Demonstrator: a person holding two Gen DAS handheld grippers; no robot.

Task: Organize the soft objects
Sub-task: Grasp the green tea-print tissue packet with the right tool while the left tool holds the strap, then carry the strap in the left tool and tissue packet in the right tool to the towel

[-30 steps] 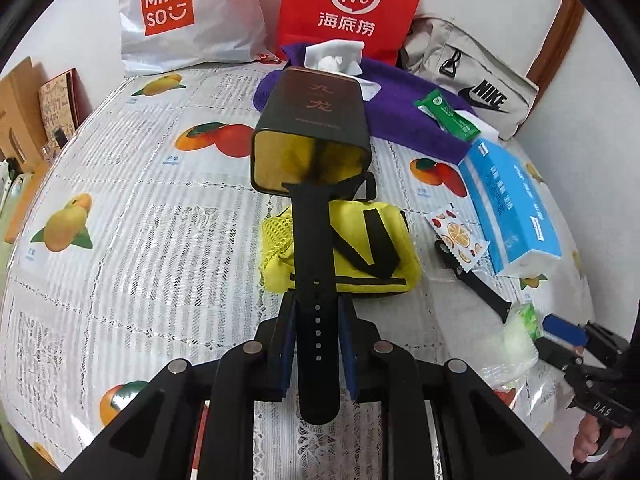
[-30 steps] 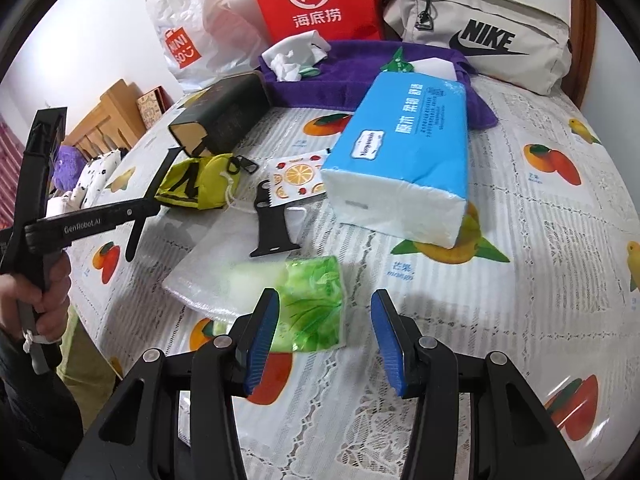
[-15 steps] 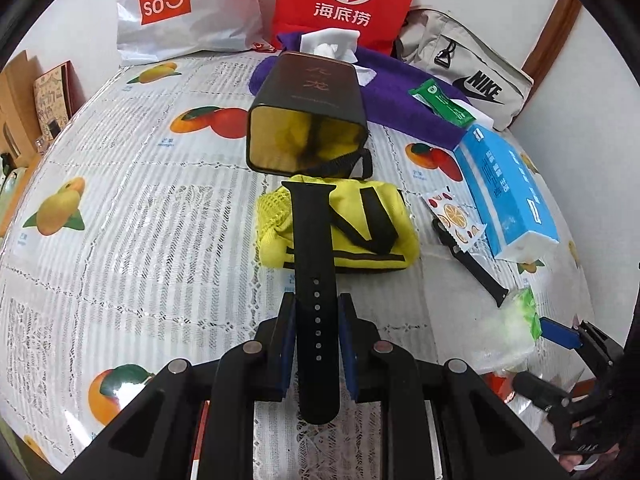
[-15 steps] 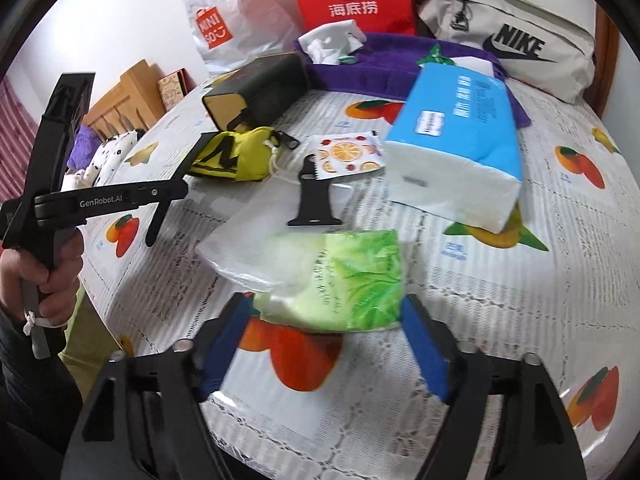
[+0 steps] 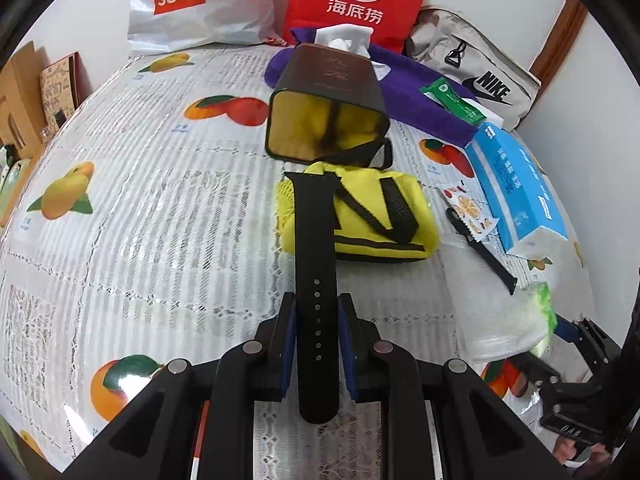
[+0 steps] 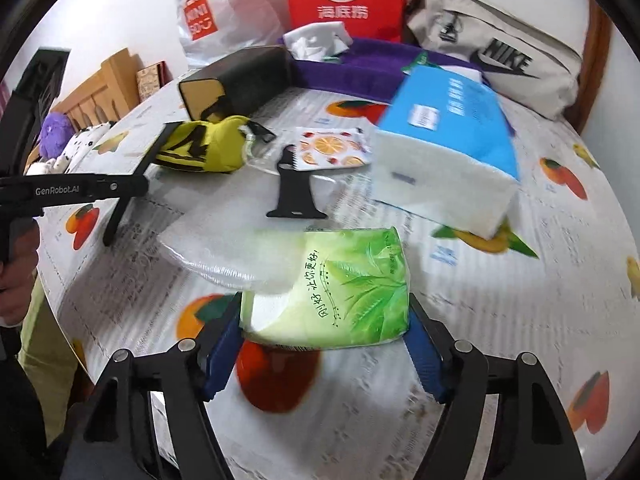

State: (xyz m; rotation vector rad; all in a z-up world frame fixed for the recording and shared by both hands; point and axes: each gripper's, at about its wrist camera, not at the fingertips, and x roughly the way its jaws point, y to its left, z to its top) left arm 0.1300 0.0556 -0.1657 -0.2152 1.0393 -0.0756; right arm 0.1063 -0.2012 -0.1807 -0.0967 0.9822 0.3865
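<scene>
Left gripper [image 5: 317,350] is clamped on a black watch strap [image 5: 315,276], which sticks out ahead over the yellow pouch [image 5: 380,216] in front of the dark box [image 5: 326,120] lying on its side. Right gripper [image 6: 326,344] straddles the green tissue pack [image 6: 352,292] on the fruit-print tablecloth [image 6: 500,320]; jaws have just been closing, blue pads at the pack's sides, firm contact unclear. Second black strap piece [image 6: 294,188] lies just beyond the pack, blue tissue box [image 6: 448,144] further right.
</scene>
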